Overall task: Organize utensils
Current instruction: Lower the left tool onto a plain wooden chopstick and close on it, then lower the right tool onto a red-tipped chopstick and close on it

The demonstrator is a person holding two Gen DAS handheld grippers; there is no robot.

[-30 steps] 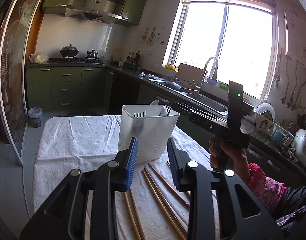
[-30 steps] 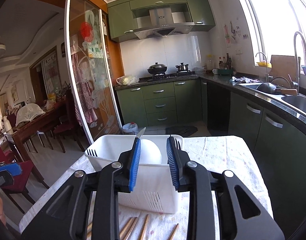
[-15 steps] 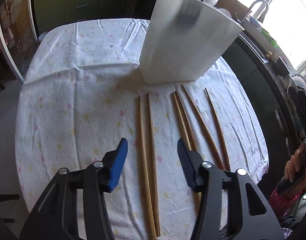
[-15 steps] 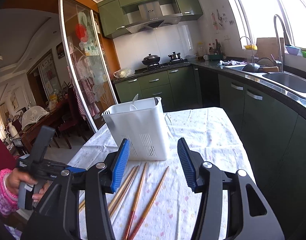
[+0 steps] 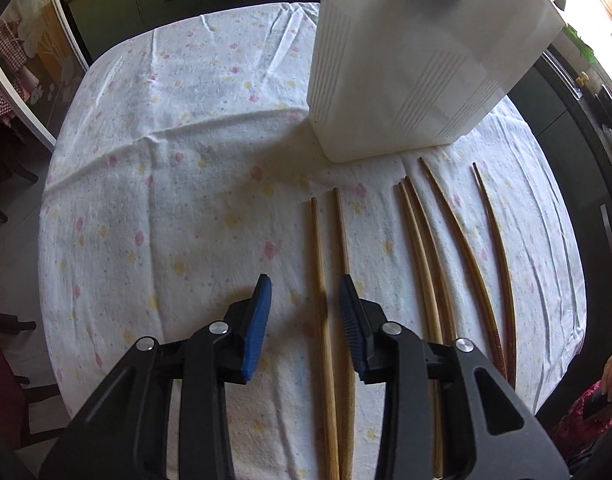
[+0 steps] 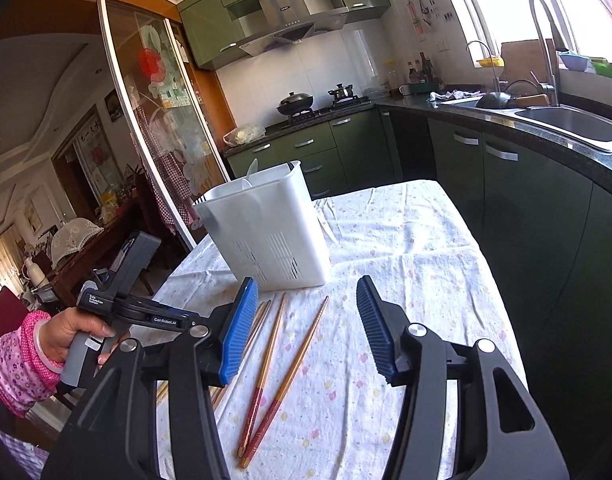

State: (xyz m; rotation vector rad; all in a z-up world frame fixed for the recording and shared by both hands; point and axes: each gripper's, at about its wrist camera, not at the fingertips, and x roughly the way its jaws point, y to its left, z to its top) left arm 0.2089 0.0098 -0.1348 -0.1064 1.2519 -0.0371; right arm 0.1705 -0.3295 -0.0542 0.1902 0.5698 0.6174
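left claw (image 5: 305,322) closing around 1 pale chopstick (image 5: 321,300), nothing gripped yet; centre it first. right claw (image 6: 308,330) half open, empty.

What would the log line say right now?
left gripper: closing over chopstick | right gripper: open, empty | holder: upright

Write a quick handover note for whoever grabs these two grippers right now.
Left gripper: pointing down over the leftmost pair of chopsticks, jaws closing, one stick between them, not gripped.
Right gripper: open, empty, above the red-ended chopsticks.
White holder stands on the tablecloth and already holds some utensils.
Left to do: six chopsticks lie loose in front of it; put them in.
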